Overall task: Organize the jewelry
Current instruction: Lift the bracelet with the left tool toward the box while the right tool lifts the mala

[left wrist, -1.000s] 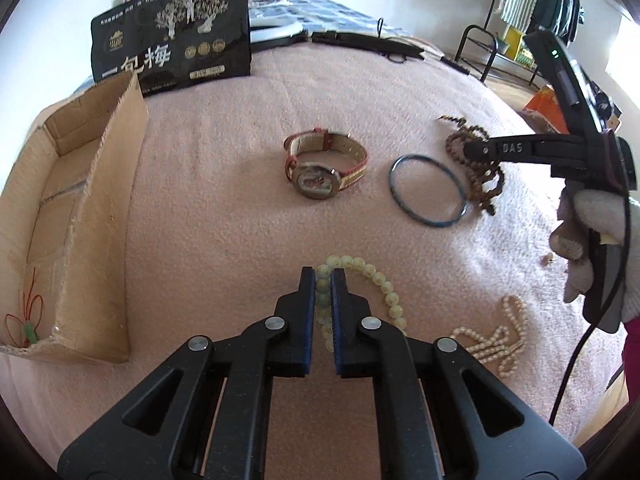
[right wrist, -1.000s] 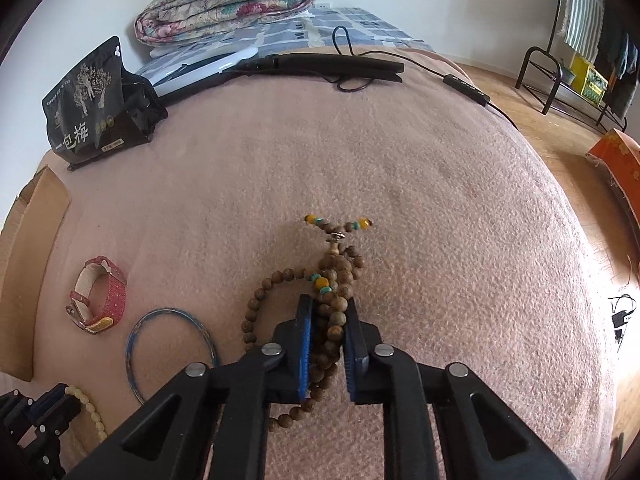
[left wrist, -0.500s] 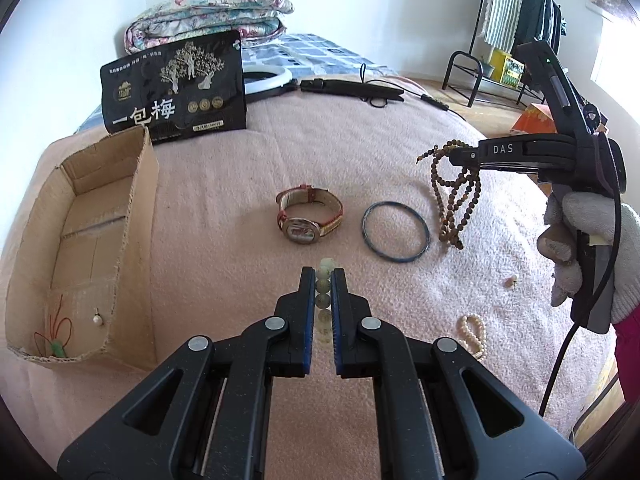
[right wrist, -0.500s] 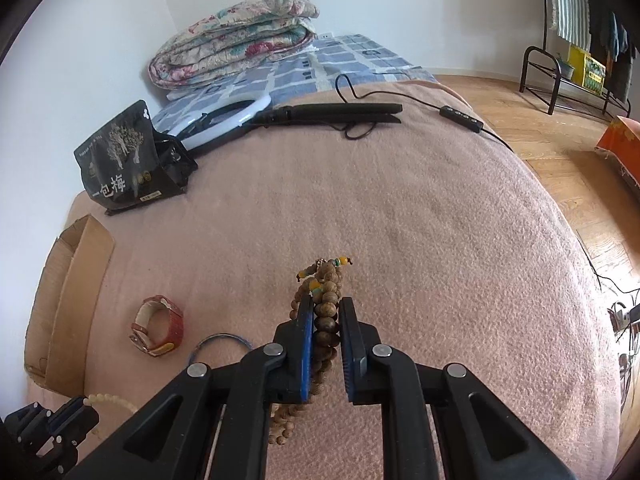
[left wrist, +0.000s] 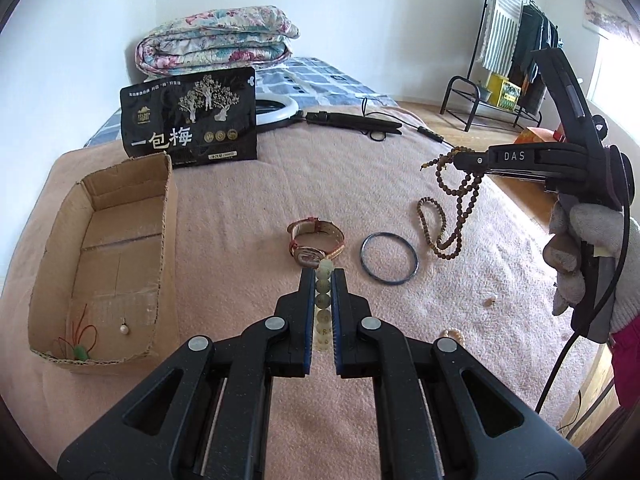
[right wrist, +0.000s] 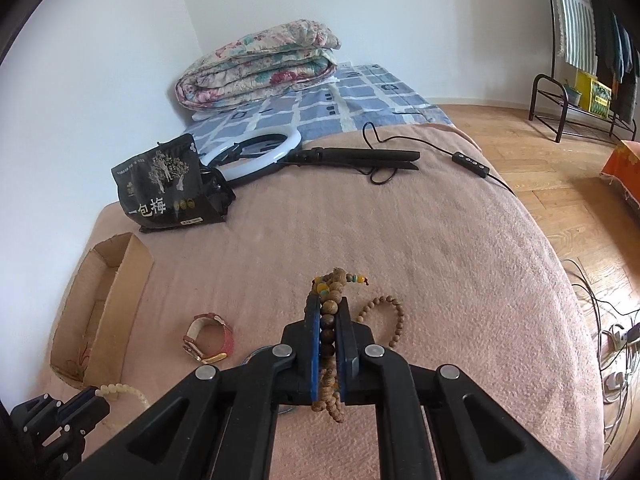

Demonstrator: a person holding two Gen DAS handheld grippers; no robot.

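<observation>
My left gripper [left wrist: 323, 276] is shut on a pale green bead bracelet [left wrist: 323, 300] and holds it above the pink blanket. My right gripper [right wrist: 329, 308] is shut on a brown wooden bead necklace [right wrist: 330, 322], lifted so that its loops hang down; it also shows in the left wrist view [left wrist: 454, 208]. A red-strap watch [left wrist: 316, 240] and a dark bangle [left wrist: 389, 257] lie on the blanket ahead of the left gripper. An open cardboard box [left wrist: 100, 256] stands at the left with a small pearl [left wrist: 125, 330] and a red-green charm [left wrist: 80, 344] inside.
A black snack bag [left wrist: 190, 120] stands behind the box. A ring light [right wrist: 252, 152] and a black hair straightener [right wrist: 356, 158] with its cable lie at the back. A pearl string [left wrist: 452, 334] and a small earring [left wrist: 490, 301] lie at the right. The bed's edge falls off at the right.
Both grippers have risen from the blanket with their beads. The green bracelet and the brown necklace have left the blanket and now hang from the fingers.
</observation>
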